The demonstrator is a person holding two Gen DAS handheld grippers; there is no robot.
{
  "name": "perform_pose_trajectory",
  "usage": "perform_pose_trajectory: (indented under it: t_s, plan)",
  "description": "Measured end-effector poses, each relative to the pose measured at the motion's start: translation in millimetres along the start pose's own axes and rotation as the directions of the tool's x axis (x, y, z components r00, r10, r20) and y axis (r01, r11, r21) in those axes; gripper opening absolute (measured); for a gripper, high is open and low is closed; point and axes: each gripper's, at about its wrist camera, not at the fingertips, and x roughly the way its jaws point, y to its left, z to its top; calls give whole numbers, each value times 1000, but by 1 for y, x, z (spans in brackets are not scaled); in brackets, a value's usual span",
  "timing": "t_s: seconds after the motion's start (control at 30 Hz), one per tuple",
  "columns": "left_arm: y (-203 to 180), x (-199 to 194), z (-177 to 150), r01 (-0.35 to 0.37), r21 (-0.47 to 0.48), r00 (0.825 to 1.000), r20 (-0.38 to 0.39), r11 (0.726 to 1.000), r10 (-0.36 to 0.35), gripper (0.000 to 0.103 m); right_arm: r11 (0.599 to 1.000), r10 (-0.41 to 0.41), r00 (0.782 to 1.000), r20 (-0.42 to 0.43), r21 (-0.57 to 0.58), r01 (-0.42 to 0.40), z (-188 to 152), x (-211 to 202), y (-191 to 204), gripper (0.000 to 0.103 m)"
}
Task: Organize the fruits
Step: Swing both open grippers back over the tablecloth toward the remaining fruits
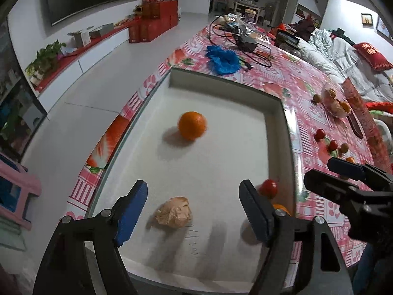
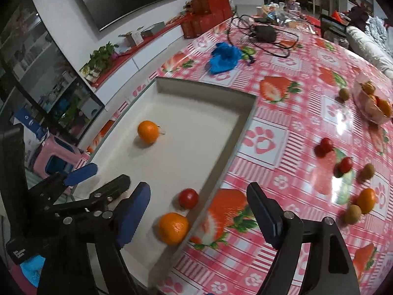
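Currently I find both sets of jaws released, with nothing gripped in either. The left gripper (image 1: 194,211) hangs over the white tray (image 1: 221,83); a beige crumpled lump (image 1: 174,212), whose nature I cannot determine, lies on the tray floor between its jaws, untouched. Ahead of those jaws sits an orange (image 1: 192,125), well apart. Just beyond the right-hand jaw rests a cherry tomato (image 1: 269,188), near the tray's wall.

The right gripper (image 2: 199,217) straddles the tray's near edge. Between its jaws lie a mandarin (image 2: 173,228) and that cherry tomato (image 2: 188,198), both inside the tray, close together against the wall.

Outside the tray, to the right of those jaws, loose fruits (image 2: 343,164) remain scattered on the desk (image 2: 282,127): tomatoes, small greenish-brown fruits and another mandarin. A blue glove (image 2: 224,57) lies beyond the tray.
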Motion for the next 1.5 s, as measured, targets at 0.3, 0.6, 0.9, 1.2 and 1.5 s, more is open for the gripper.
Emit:
perform_pose_trajectory:
  t_s: [0.3,0.6,0.9,1.2,1.5]
  plan:
    - [-55,-11,4,22,98,1000,7,995,-23,80,990,-66,998,21,126,63,-23,-26,-65,103]
    - [-127,-8,-2,73,213,997,-28,974,-69,80,941,-179,984,11,294,168,-61,-53,-159,103]
    - [-200,14,-25,112,325,991,-110,939,-80,80,852,-316,949,-18,435,292,-106,-78,-237,103]
    - [-216,19,1,56,344,996,-82,937,-29,80,823,-425,905,-11,412,391,-130,-85,-261,103]
    - [-239,-2,96,-11,348,997,79,937,-17,80,835,-475,880,32,334,438,-132,-77,-256,103]
